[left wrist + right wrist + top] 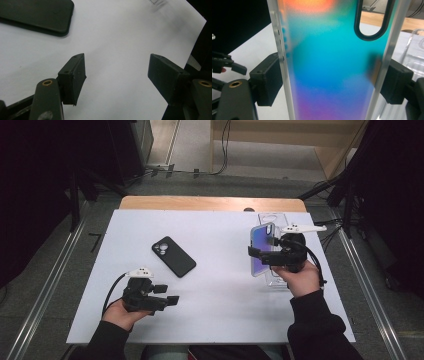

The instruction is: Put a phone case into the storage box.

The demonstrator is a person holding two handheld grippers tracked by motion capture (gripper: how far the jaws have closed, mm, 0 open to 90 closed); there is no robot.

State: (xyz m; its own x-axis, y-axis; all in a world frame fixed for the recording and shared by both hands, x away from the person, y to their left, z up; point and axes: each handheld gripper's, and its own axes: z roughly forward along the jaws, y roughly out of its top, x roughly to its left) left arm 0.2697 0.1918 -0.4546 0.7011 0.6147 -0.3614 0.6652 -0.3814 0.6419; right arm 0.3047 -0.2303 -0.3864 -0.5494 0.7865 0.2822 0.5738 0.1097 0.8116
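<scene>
Two grippers: my right gripper pinches the iridescent translucent phone case by its long edges, right of frame, lifted for fitting.
Left gripper: spread, empty.
Black phone: centre, camera up, waiting.

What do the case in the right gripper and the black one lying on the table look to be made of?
Iridescent case: likely hard plastic with frosted translucent edges, its blue-to-orange sheen shifting across a smooth back. Black case: probably matte rubbery silicone or soft plastic; no glare, rounded corners. The right gripper clamps the iridescent one.
</scene>
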